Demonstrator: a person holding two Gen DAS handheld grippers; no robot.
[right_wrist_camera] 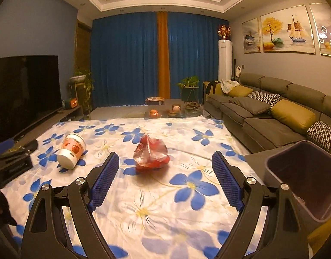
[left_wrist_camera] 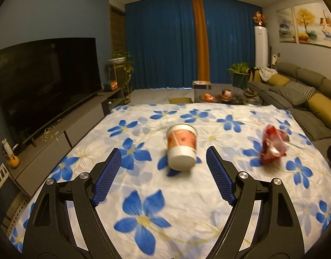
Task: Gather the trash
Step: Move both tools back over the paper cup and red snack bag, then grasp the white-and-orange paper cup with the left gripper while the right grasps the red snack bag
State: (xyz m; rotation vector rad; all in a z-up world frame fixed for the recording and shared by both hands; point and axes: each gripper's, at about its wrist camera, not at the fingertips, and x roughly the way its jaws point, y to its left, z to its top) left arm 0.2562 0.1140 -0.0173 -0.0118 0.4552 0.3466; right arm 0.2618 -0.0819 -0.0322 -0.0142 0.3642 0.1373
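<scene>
Two pieces of trash, the paper cup (left_wrist_camera: 181, 147) and the red wrapper (right_wrist_camera: 151, 153), lie uncollected on my flowered cloth (right_wrist_camera: 165, 211), the bin (right_wrist_camera: 303, 181) looks empty, and both my left gripper (left_wrist_camera: 163, 161) and right gripper (right_wrist_camera: 165, 166) gape wide, holding nothing.

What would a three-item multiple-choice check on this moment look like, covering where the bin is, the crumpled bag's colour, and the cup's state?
1. Seen from the right wrist, the bin stands:
A. at the right edge of the flowered cloth
B. beside the television
C. on the sofa

2. The crumpled bag is mostly:
A. green
B. red
C. black

3. The paper cup is:
A. upright
B. held in the left tool
C. lying on its side, untouched

Key:
1 A, the bin's open mouth shows low right, beside the cloth.
2 B, red plastic, partly clear.
3 C, the cup's base faces the camera and the open pads are clear of it.
</scene>
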